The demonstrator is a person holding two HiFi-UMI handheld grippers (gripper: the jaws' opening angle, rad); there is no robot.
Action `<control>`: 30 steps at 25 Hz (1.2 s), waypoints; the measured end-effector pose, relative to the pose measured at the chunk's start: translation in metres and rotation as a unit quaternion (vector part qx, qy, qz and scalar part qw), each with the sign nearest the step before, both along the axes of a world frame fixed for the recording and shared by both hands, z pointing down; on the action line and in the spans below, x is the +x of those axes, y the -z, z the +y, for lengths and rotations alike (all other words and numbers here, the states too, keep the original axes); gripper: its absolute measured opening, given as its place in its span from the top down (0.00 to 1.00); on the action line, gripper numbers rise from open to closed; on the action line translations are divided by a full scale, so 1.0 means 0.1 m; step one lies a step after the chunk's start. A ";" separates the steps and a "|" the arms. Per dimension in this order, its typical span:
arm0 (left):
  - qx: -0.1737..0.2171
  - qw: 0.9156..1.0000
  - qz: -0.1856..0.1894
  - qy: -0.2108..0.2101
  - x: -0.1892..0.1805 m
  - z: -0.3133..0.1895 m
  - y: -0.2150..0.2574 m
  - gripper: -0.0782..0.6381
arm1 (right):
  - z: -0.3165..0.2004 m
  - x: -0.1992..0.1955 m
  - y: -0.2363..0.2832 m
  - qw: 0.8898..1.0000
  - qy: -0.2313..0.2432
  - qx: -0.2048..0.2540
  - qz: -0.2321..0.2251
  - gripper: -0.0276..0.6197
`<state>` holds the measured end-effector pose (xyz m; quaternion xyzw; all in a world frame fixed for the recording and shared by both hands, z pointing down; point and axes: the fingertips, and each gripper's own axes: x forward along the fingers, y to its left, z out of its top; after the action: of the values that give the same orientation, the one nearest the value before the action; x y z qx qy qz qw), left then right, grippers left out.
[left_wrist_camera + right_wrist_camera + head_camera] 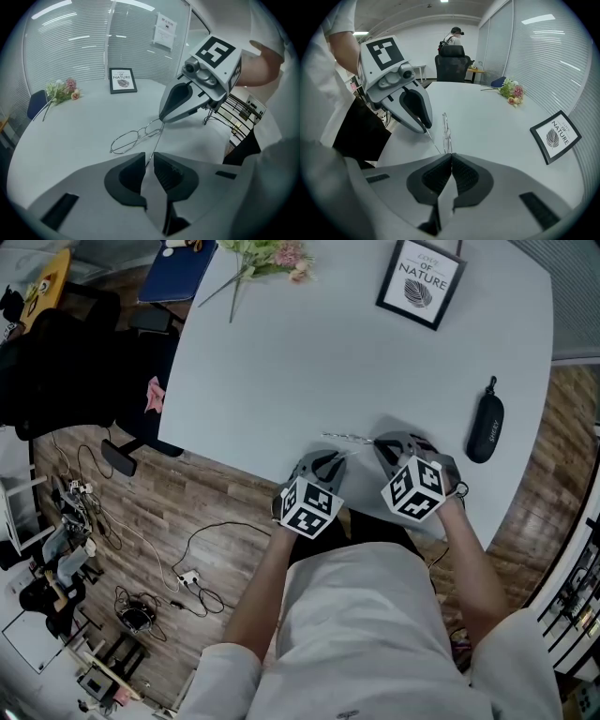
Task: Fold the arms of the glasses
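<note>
Thin wire-framed glasses (349, 437) sit near the front edge of the white table (356, 352), between my two grippers. In the left gripper view the lenses (127, 139) lie flat on the table. One thin arm (157, 143) runs back from them into my left gripper (150, 161), whose jaws are shut on it. My right gripper (165, 115) pinches the frame's far end. In the right gripper view the glasses (446, 127) stand edge-on, and my right gripper (451, 155) is shut on their near end. The left gripper (423, 123) holds the arm beside them.
A black glasses case (485, 426) lies to the right of the grippers. A framed print (421, 282) and a sprig of flowers (267, 257) sit at the far side. A black chair (66, 362) and floor cables (141, 606) are left of the table.
</note>
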<state>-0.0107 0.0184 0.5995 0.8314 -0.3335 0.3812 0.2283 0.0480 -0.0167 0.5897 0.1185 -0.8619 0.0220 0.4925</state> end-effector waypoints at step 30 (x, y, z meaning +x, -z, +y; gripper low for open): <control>-0.004 0.992 -0.023 0.125 -0.31 -0.26 -0.11 0.75 | 0.16 0.06 -0.02 1.000 0.028 0.004 0.009 0.94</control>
<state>-0.0416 -0.0078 0.6109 0.7733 -0.4383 0.3701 0.2701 0.0541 -0.0011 0.5915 0.0964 -0.8605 0.0033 0.5003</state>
